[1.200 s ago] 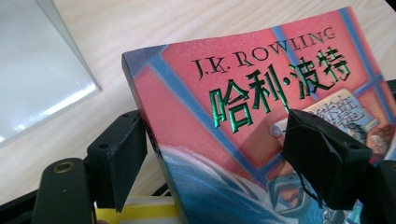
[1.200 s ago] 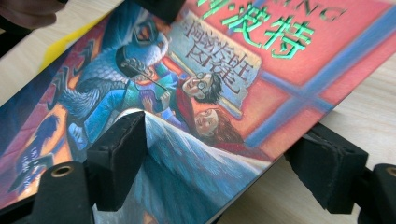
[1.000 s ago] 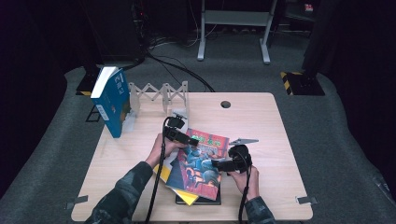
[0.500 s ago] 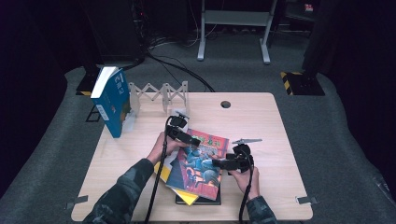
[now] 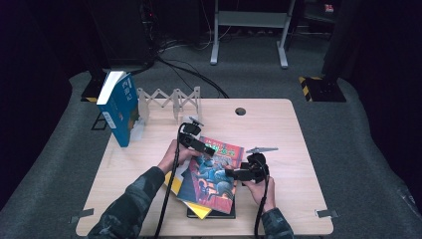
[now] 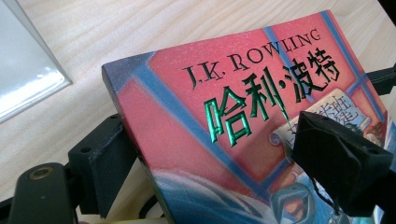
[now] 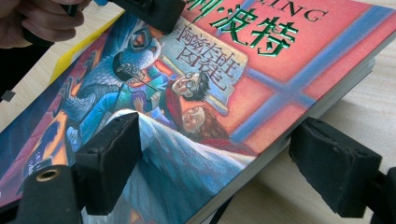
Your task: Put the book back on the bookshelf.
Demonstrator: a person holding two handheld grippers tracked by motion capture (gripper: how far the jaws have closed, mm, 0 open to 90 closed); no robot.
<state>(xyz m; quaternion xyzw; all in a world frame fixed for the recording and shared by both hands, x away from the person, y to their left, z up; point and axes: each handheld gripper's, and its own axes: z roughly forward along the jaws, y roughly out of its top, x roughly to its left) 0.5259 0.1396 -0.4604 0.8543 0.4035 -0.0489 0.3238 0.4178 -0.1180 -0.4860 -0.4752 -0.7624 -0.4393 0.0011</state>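
1. High view: since a second ago the left gripper (image 5: 208, 150) has edged slightly along the far left corner of the red book (image 5: 214, 172). Its jaws have just been opening with that corner between them, while those of the right gripper (image 5: 230, 173) have just been closing around the right edge. The book lies at the table's (image 5: 283, 134) near middle, on a yellow book (image 5: 199, 209).
2. Left gripper view: the left gripper (image 6: 222, 154) pinches the book (image 6: 224, 116) by its thickness, one jaw on the cover and the other against its edge.
3. Right gripper view: the right gripper (image 7: 222, 158) straddles the book (image 7: 275, 65), one jaw on the cover. Whether the other presses I cannot tell.
4. The step looks like taking hold for a two-handed lift. Next, the right grip should firm up, then both should rise together and level.
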